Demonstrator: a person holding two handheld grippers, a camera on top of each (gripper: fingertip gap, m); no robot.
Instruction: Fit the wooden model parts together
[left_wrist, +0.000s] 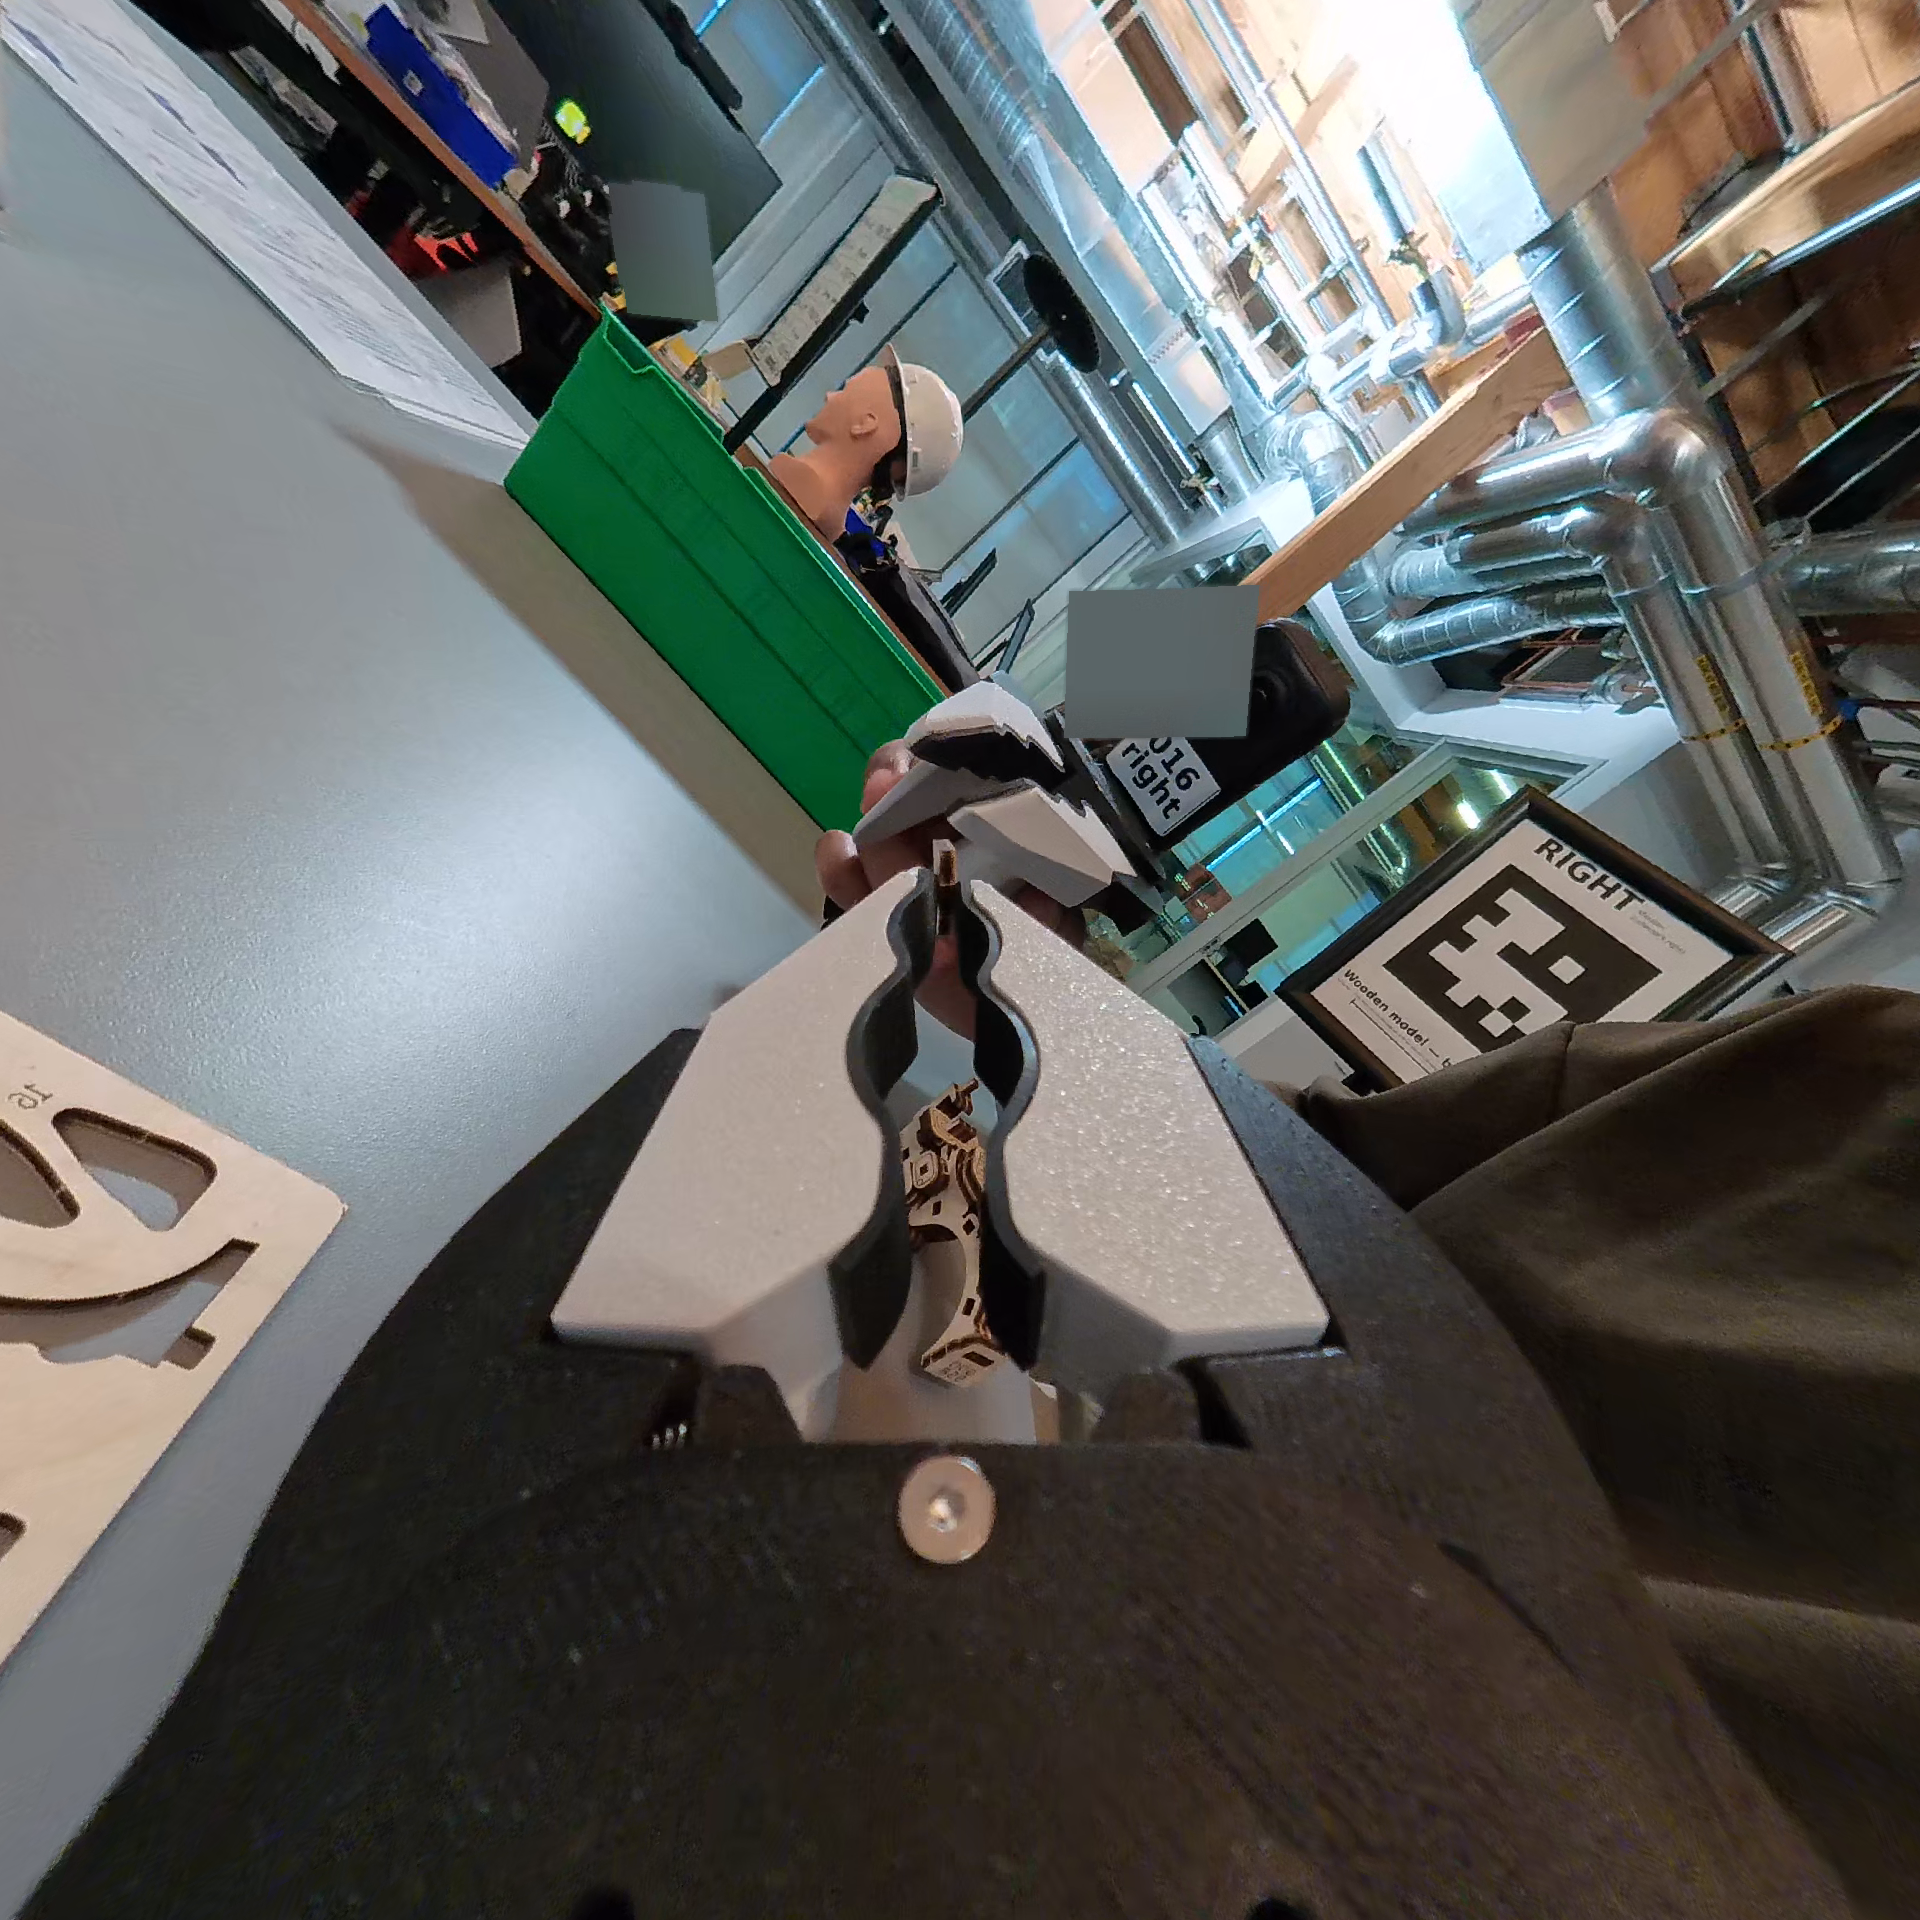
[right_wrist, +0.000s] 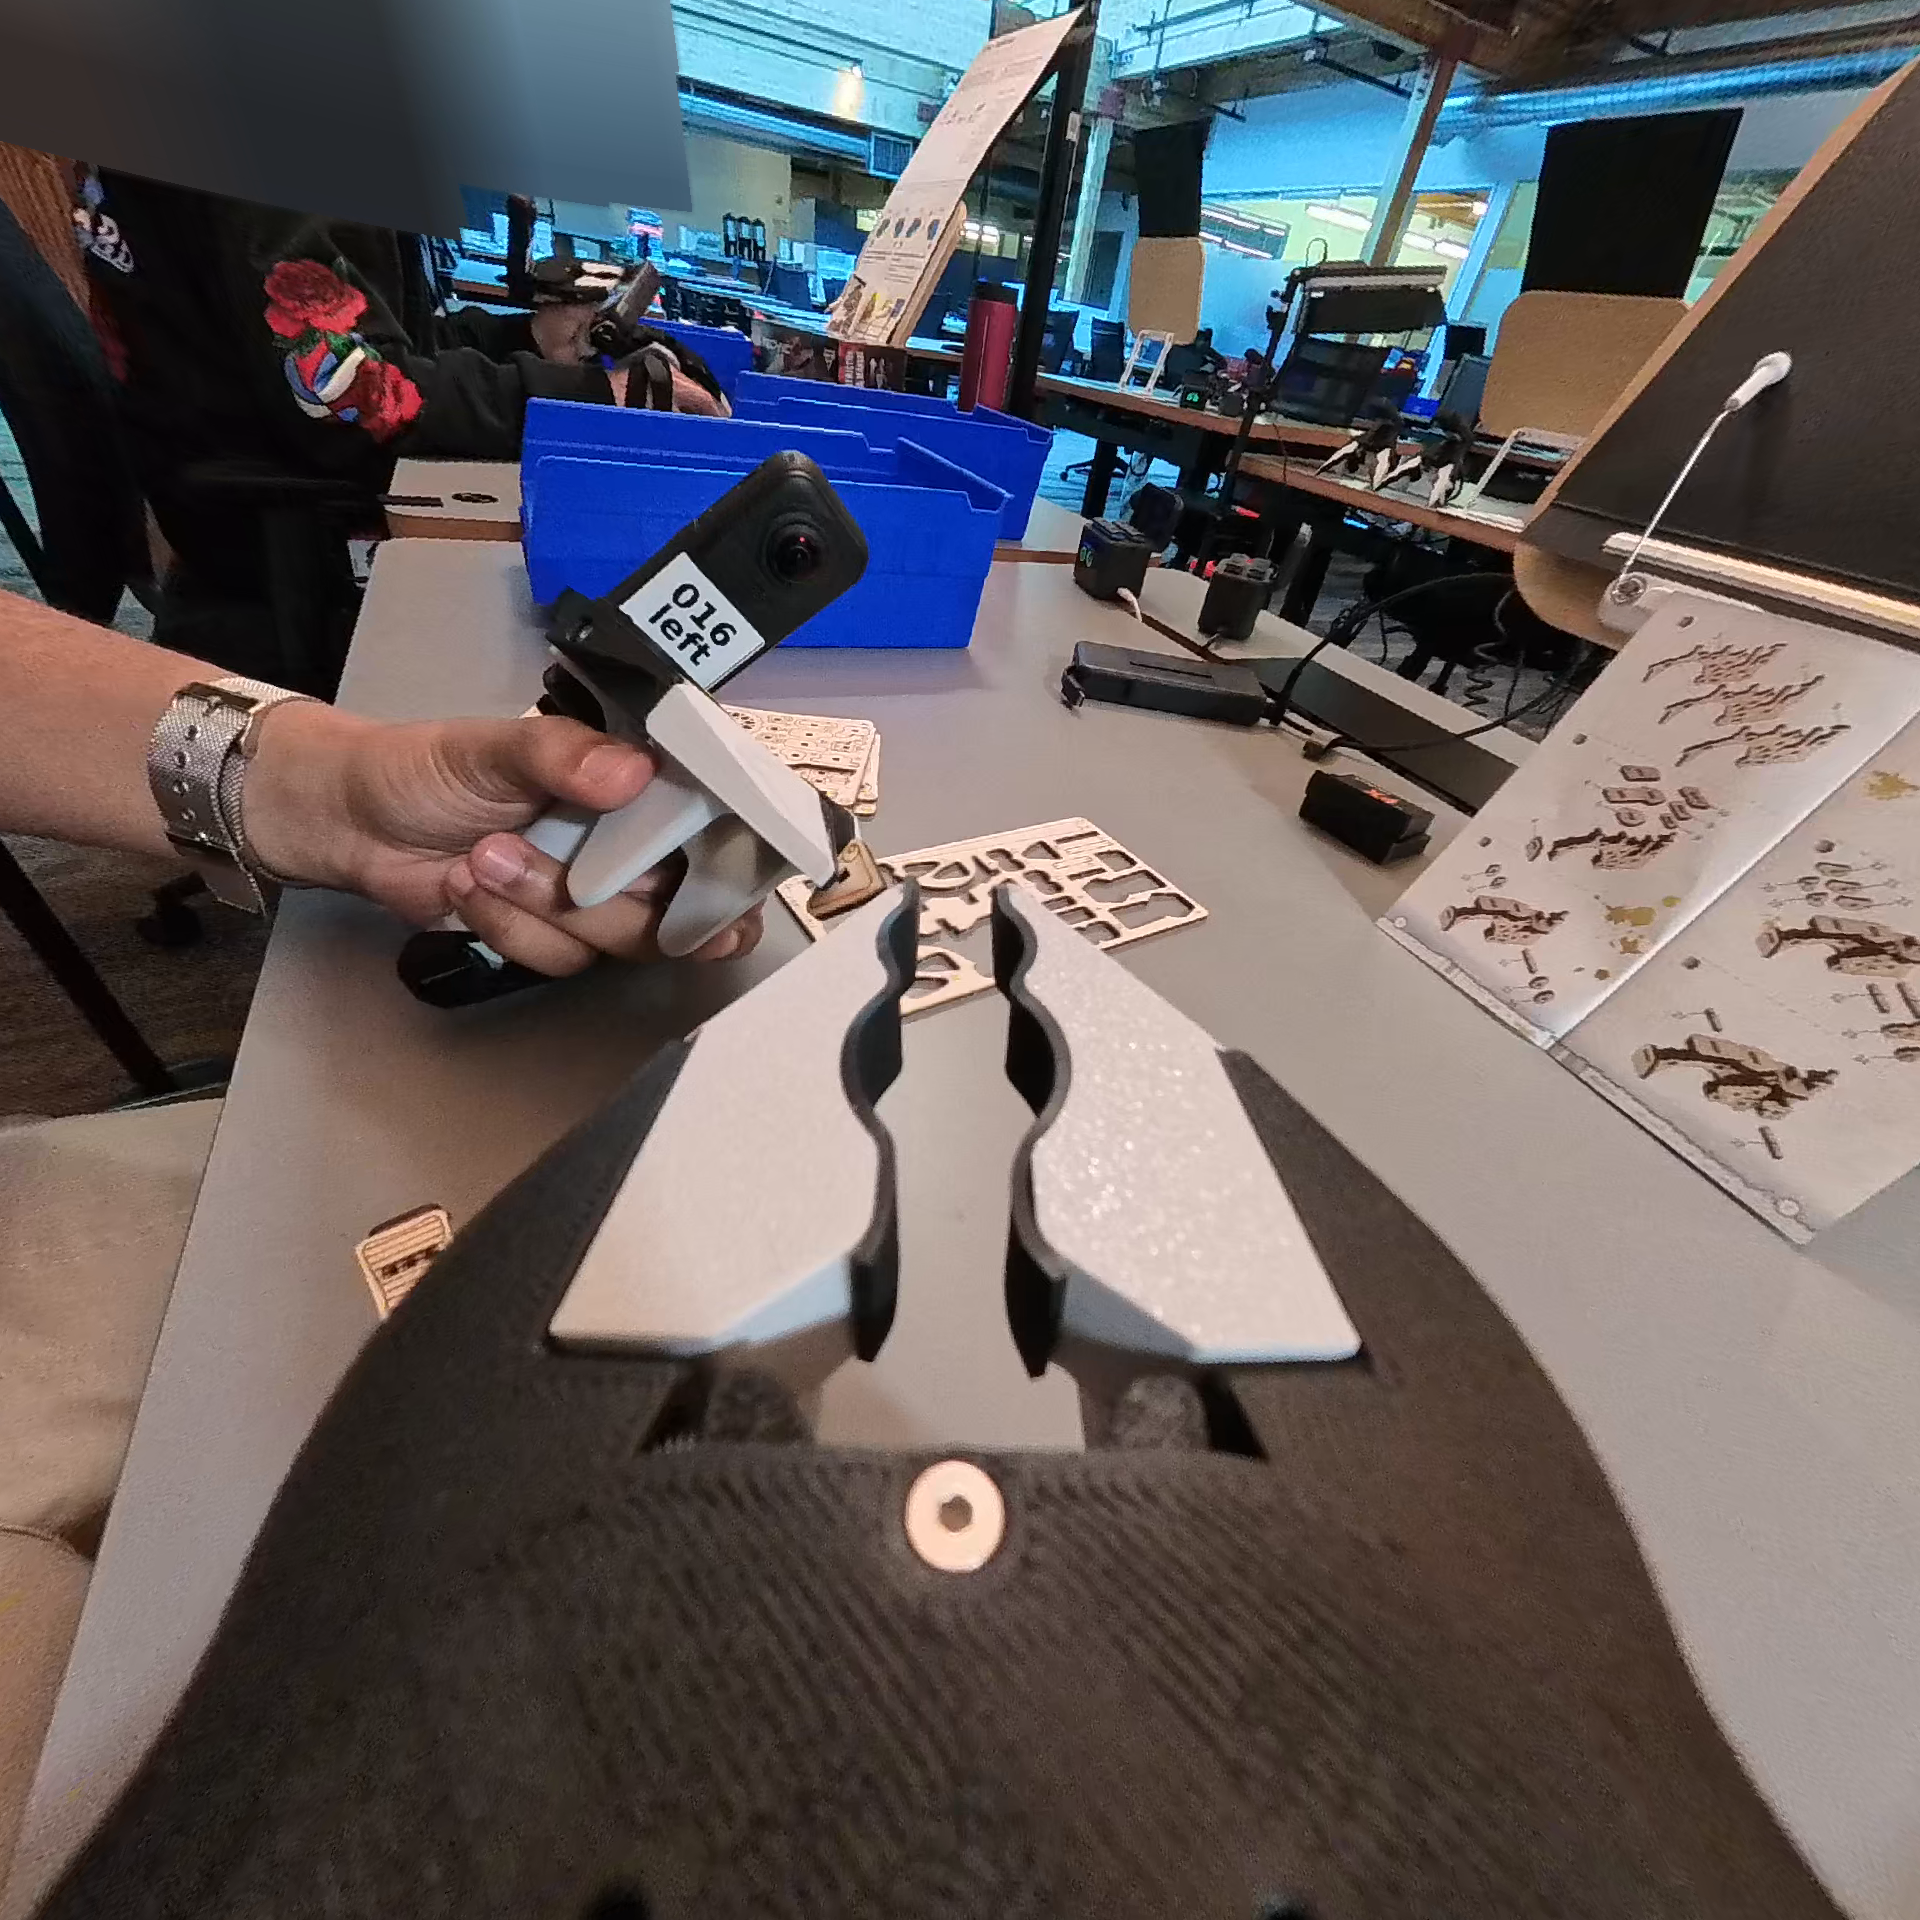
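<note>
My left gripper (left_wrist: 948, 894) is shut on a small engraved wooden model part (left_wrist: 945, 1247), which runs between the fingers with its tip sticking out past them. In the right wrist view a hand holds the left gripper (right_wrist: 840, 847) tilted down over the table, with the wooden part (right_wrist: 847, 881) at its tip. My right gripper (right_wrist: 951, 909) is open and empty, its fingertips just right of that part and slightly apart from it. It also shows in the left wrist view (left_wrist: 920, 821), facing the left gripper closely. A punched-out wooden sheet (right_wrist: 1049, 899) lies flat beneath both.
A grey table (right_wrist: 1195, 1039) carries a second wooden sheet (right_wrist: 821, 743), a small loose wooden piece (right_wrist: 403, 1252), blue bins (right_wrist: 758, 520), black chargers and cables (right_wrist: 1164, 681), and instruction pages (right_wrist: 1714, 883) propped at the right. A green bin (left_wrist: 707, 582) and another sheet (left_wrist: 125, 1247) show in the left wrist view. My two grippers' fingertips are within a few centimetres of each other.
</note>
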